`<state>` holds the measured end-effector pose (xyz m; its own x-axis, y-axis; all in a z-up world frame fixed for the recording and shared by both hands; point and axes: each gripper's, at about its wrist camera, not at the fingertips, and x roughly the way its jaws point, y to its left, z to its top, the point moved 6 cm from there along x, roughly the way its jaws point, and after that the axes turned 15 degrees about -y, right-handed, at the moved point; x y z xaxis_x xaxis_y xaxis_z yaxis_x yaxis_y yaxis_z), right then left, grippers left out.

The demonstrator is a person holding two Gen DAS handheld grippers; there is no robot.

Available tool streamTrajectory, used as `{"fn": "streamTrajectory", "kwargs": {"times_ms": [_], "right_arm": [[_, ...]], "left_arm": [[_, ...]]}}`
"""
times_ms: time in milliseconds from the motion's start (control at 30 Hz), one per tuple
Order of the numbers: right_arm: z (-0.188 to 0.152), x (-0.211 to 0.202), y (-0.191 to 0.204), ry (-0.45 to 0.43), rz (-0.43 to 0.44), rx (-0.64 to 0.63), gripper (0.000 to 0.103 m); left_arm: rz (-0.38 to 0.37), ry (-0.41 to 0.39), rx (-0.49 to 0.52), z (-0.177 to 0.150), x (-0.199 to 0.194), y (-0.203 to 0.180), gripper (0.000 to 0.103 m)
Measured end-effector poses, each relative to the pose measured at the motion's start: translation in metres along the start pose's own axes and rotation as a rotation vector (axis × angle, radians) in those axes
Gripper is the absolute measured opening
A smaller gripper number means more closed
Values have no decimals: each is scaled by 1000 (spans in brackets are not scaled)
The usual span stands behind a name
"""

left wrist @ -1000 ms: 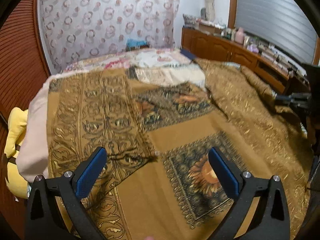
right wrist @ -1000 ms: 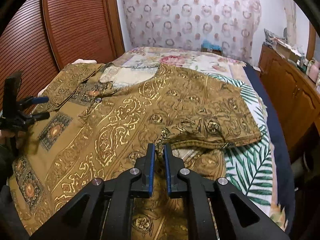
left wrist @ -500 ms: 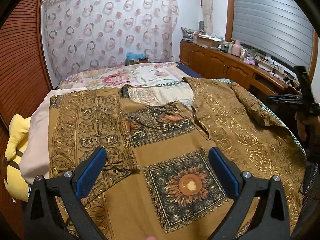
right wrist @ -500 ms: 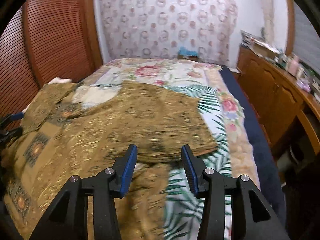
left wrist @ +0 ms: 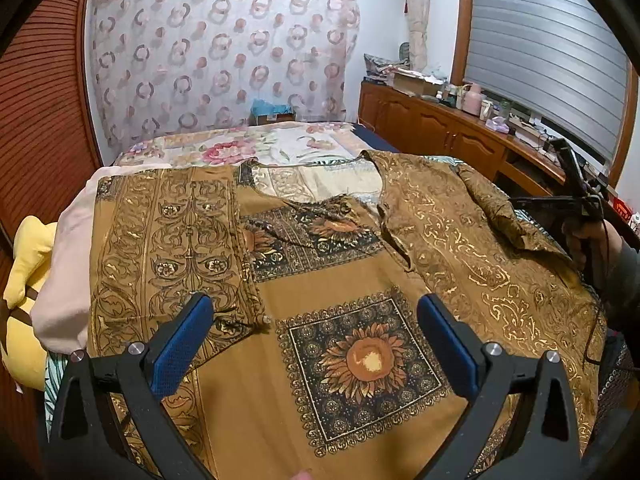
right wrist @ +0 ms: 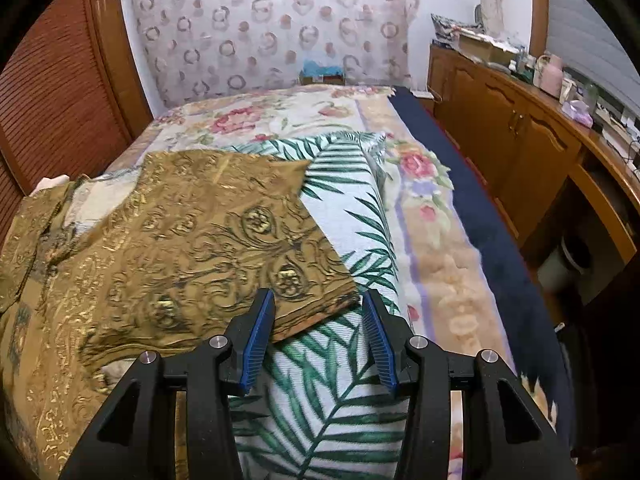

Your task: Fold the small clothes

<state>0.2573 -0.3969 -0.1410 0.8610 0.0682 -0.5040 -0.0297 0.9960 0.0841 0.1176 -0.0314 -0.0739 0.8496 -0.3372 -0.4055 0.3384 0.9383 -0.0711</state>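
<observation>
Left gripper (left wrist: pixel 312 340): black frame, 2 blue textured pads, jaws spread wide with nothing between them; it hangs over the shirt (left wrist: pixel 360 312), not touching it.

Right gripper (right wrist: pixel 316 328): same build, jaws parted and not pressing on anything; the hem corner of the sleeve (right wrist: pixel 224 248) lies just ahead of and between the pads, loose on the bedding.

Shirt: brown-gold fabric, thin and slightly shiny, spread flat on the bed (right wrist: pixel 432 216). The left view alone shows its front: 2 dark square panels with sunflower centres, a scrollwork band folded over on the left side, gold swirl print on the right half, an open neckline at the far edge. The right view alone shows the right sleeve laid out as a flat, roughly 4-sided flap with a dark hem (its print reads blurred here).

Bedding: white sheet with green palm leaves (right wrist: pixel 344 400), seen properly only from the right view; beyond it a cream floral blanket (right wrist: pixel 280 120) and a navy edge.

Surroundings: yellow soft toy (left wrist: pixel 24 280) and pale pink cloth (left wrist: pixel 68 264) at the left edge (left view only); slatted wooden doors (right wrist: pixel 60 92); sheer curtain with ring pattern (left wrist: pixel 224 56); wooden cabinets (right wrist: pixel 508 128) with clutter on top.
</observation>
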Motion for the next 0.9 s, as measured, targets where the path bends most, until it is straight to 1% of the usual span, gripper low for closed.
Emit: {"fn": "streamTrajectory", "kwargs": {"times_ms": [100,233,267,300,367,433,567,700,900], "right_arm": [[8,-2,0,-5,-4,-28,47],[8,-3,4,-18,-4,-53,47],[8,-3,4,-20,7,-52,42],[5,-3,4,-19,14,-57,38],[4,-6,9,-14,47,-62,15],[5,-7,16,-11,67,-70,8],[15,-12,36,-57,116,-95,7],[31,-26,66,-107,179,-115,7],[46,-30,119,-128,282,-158,7]], "left_arm": [[1,3,-2,-2,0,0,102],[2,8,-8,-3,2,2,102],[2,9,-9,-3,2,2,102],[4,11,-9,-4,1,3,102],[7,13,-10,-4,1,4,102],[11,13,-12,-4,1,5,102],[20,9,-21,-4,-1,10,102],[33,8,-28,-4,-3,16,102],[44,6,-38,-4,-4,22,102]]}}
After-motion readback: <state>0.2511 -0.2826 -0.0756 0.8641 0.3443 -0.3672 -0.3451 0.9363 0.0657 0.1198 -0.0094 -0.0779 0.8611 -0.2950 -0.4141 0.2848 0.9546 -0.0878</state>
